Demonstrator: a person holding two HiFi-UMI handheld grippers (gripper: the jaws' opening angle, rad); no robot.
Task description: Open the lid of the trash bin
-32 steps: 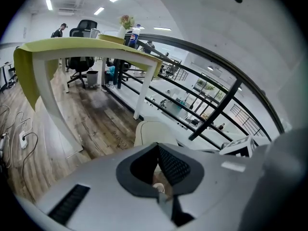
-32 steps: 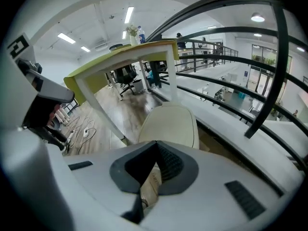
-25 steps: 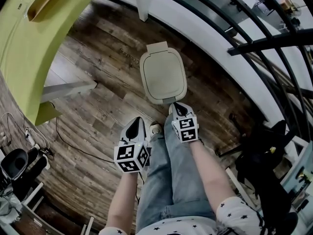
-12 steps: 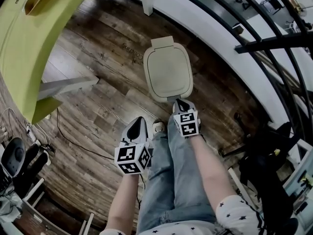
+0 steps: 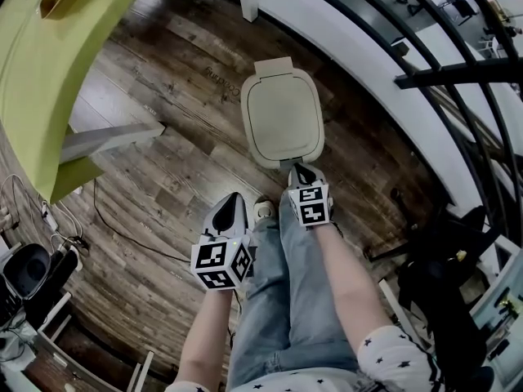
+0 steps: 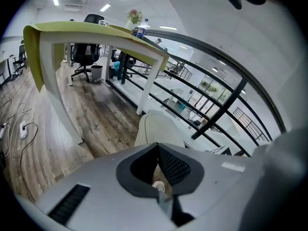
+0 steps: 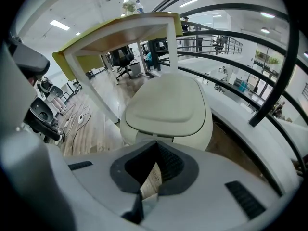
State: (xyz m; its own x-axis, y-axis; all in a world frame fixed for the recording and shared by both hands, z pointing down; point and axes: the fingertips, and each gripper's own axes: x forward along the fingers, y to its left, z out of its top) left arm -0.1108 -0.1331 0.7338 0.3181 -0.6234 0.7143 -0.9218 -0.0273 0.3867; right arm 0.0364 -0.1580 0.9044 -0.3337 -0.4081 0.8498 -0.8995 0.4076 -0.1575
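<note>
A cream trash bin (image 5: 282, 119) stands on the wood floor with its lid (image 7: 166, 102) down flat. My right gripper (image 5: 301, 171) is shut, and its tips sit at the near front edge of the bin, just below the lid's rim. In the right gripper view the jaws (image 7: 156, 143) meet in a point in front of the lid. My left gripper (image 5: 230, 209) is also shut and holds nothing; it hangs lower left, apart from the bin. The bin (image 6: 156, 129) shows beyond it in the left gripper view.
A yellow-green table (image 5: 49, 64) with a white leg (image 5: 110, 141) stands to the left. A black curved railing (image 5: 458, 72) runs behind and to the right of the bin. Cables (image 5: 114, 231) lie on the floor at left. The person's jeans-clad legs (image 5: 282, 300) are below.
The right gripper has edged slightly forward to the bin's front edge. The left gripper has barely moved. The lid stays down.
</note>
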